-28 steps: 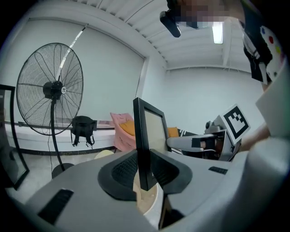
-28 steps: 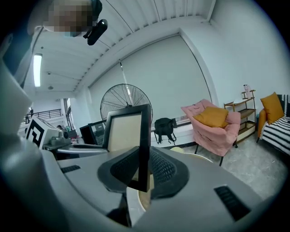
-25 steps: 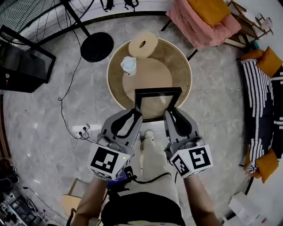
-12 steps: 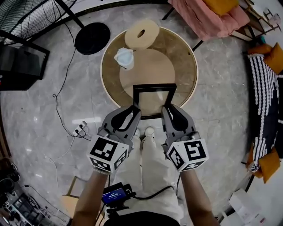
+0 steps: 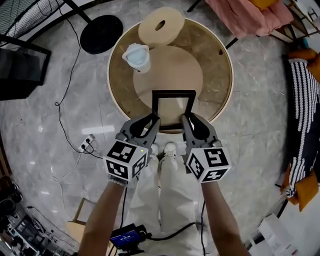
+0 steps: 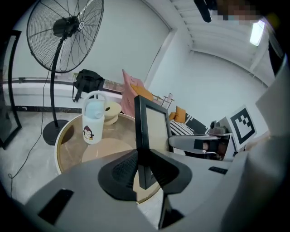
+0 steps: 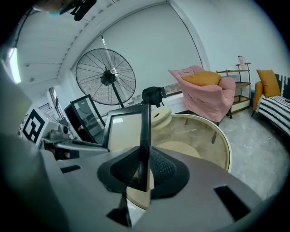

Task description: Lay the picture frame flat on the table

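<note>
A black picture frame (image 5: 173,93) with clear glass hangs over the near part of the round wooden table (image 5: 220,55). My left gripper (image 5: 154,121) is shut on the frame's left side bar (image 6: 141,136). My right gripper (image 5: 186,120) is shut on the right side bar (image 7: 144,136). In both gripper views the bar stands pinched between the ribbed pads (image 6: 124,168). The frame is tilted, its top edge leaning away from me. Its lower edge is hidden behind the grippers in the head view.
On the table's far side stand a white bottle with a light blue cap (image 5: 137,56) and a cream ring-shaped object (image 5: 161,27). A fan's round black base (image 5: 100,33) sits on the floor beyond the table's left side. A pink armchair (image 5: 250,12) stands at the back right.
Both grippers have come down together with the frame toward the table. The frame now looks smaller and sits lower over the tabletop's near part.
</note>
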